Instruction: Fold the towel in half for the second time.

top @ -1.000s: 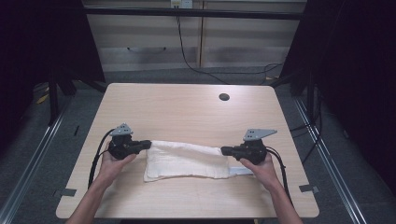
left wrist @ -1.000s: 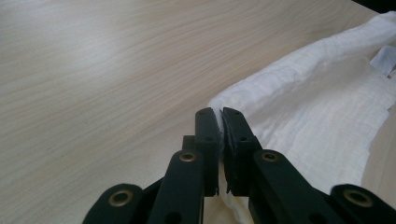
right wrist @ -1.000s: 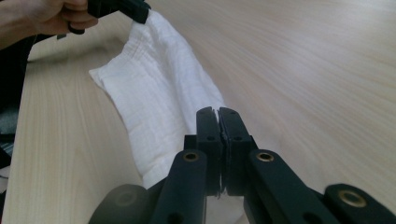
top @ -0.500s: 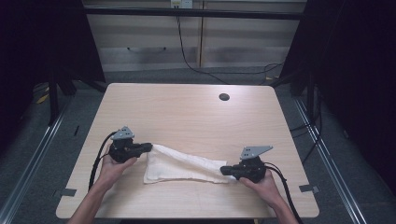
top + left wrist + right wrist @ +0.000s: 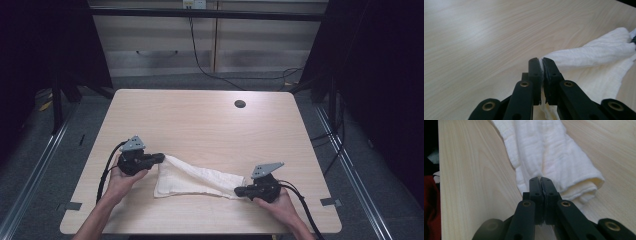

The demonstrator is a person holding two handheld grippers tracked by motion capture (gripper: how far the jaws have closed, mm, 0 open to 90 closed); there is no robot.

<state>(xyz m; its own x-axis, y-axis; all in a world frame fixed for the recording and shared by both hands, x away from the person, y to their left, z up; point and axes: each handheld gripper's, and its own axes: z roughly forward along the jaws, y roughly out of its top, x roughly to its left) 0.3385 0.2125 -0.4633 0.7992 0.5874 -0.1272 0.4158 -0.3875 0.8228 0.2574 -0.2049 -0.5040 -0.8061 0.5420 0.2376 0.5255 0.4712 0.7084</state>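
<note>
Right gripper (image 5: pixel 239 190), jaws clamped on the near-right corner of the white cloth (image 5: pixel 192 177), now sits lower and nearer the table's (image 5: pixel 200 120) front edge than a second ago, folding that end over. Left gripper (image 5: pixel 161 158) holds the opposite corner pinched, almost unmoved. Cloth lies bunched diagonally between them; the fold appears under way.

Setting: I logged this as a lab or recording studio. Evidence, high view: one pale wooden table (image 5: pixel 200 120) at frame centre, bare but for a round cable hole (image 5: pixel 240 104) toward its upper right; black curtains (image 5: pixel 385 75) closing off both sides; metal floor rails (image 5: pixel 35 165) at lower left and lower right; loose cables (image 5: pixel 200 55) trailing over grey flooring before plain cabinets (image 5: pixel 160 45) along the top.
</note>
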